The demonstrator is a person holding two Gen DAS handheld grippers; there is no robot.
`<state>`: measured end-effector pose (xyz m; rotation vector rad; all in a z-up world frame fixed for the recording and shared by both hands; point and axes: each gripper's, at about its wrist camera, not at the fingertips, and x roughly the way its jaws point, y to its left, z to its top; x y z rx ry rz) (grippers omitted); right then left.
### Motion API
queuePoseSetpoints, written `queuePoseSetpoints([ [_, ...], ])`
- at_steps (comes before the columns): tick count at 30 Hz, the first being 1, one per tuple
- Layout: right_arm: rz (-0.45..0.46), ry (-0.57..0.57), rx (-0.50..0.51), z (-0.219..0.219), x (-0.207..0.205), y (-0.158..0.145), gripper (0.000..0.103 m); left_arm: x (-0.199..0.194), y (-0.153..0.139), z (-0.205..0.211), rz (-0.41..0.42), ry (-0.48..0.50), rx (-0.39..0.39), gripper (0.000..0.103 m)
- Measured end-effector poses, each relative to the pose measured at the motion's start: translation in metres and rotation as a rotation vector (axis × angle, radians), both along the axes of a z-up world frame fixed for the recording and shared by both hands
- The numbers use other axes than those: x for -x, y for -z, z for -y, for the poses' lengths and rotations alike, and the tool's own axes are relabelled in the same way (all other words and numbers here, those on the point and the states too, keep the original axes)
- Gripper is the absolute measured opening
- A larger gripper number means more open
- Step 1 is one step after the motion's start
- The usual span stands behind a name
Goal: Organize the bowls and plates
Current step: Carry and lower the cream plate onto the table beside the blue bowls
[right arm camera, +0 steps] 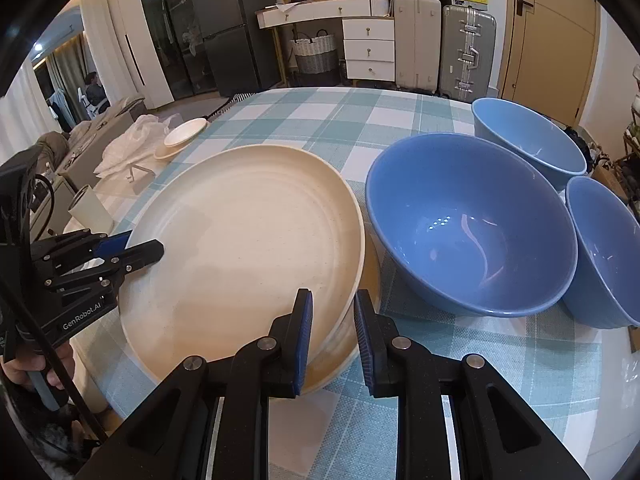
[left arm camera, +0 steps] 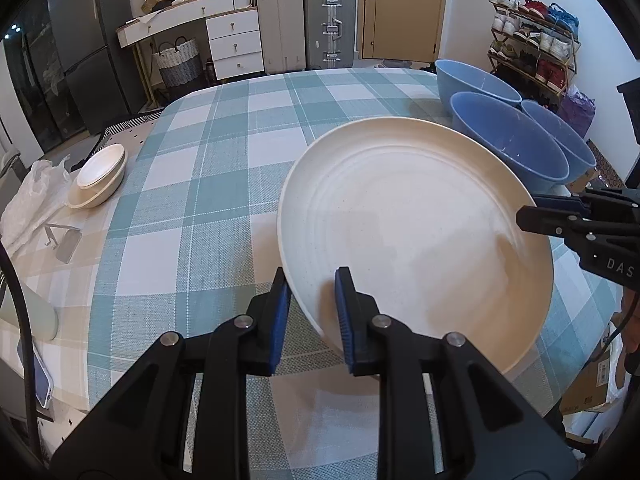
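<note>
A large cream plate (left arm camera: 416, 236) is held tilted above the checked tablecloth; it also shows in the right wrist view (right arm camera: 248, 248). My left gripper (left arm camera: 310, 312) straddles its near-left rim, one pad under and one pad over. My right gripper (right arm camera: 332, 332) straddles the opposite rim, and shows from the left wrist view (left arm camera: 532, 216). Three blue bowls stand to the right: a near one (right arm camera: 472, 224), a far one (right arm camera: 528, 140) and one at the edge (right arm camera: 604, 248). A small stack of cream dishes (left arm camera: 100, 176) sits at the far left.
The table (left arm camera: 224, 152) is covered by a teal checked cloth. A white plastic bag (left arm camera: 32, 196) and a small metal stand (left arm camera: 64, 240) lie at the left edge. A phone (left arm camera: 42, 376) lies at the near-left corner. Suitcases (left arm camera: 304, 24) and a shoe rack (left arm camera: 536, 40) stand behind.
</note>
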<state>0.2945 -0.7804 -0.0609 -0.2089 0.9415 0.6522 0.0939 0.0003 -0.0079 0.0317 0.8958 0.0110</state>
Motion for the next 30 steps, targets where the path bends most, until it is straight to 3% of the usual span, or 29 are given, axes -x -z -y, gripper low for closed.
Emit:
queuePoseSetpoints([
  [30,0.062,0.008,0.135,-0.015,0.005,0.031,0.022,-0.018,0.030,0.014,-0.033,0.021,-0.107,0.023],
])
